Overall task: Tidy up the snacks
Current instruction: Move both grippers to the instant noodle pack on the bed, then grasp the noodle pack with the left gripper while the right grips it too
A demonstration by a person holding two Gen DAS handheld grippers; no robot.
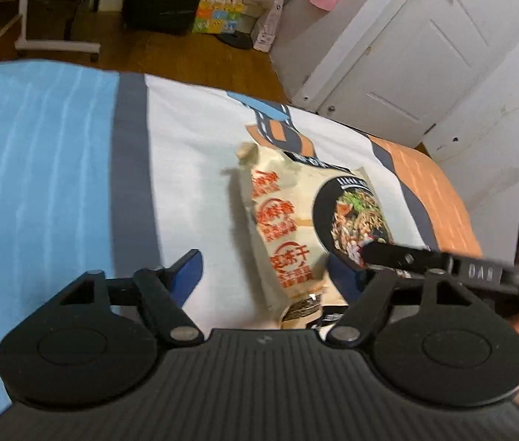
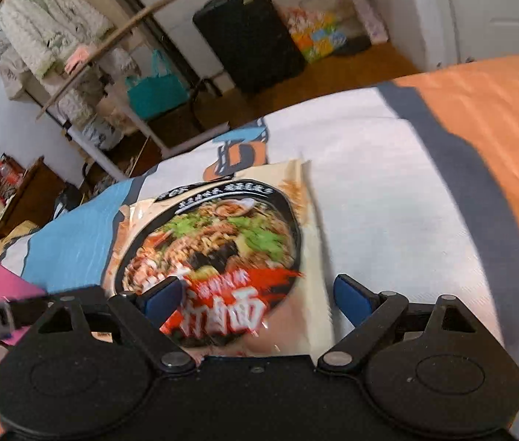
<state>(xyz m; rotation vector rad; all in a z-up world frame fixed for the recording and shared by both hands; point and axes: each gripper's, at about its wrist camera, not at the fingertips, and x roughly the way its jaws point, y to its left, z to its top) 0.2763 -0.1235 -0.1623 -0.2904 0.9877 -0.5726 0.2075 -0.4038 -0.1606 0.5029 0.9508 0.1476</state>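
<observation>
- Left wrist view: the left gripper [image 1: 263,275] is seen with its blue-padded jaws standing apart. The near end of a cream plastic noodle packet printed with a black bowl [image 1: 296,220] lies between them. The left pad is clear of the packet; whether the right pad touches it cannot be told, as that pad is partly hidden.
- The packet is laid flat on a bedspread with white, blue, grey and orange panels [image 1: 186,139], its far end crumpled.
- One black finger of the right gripper [image 1: 399,255] is seen crossing over the packet's right side, from the right edge.
- Right wrist view: the right gripper [image 2: 259,297] is seen with its jaws spread wide over the near end of the packet [image 2: 219,235]. The left pad lies over the printed bowl, the right pad off the packet's right edge over white cloth. No grip is shown.
- A pink box [image 2: 0,284] is seen at the near left of the bedspread [image 2: 388,183].
- A black suitcase [image 2: 248,36] stands on the wooden floor beyond the bed.
</observation>
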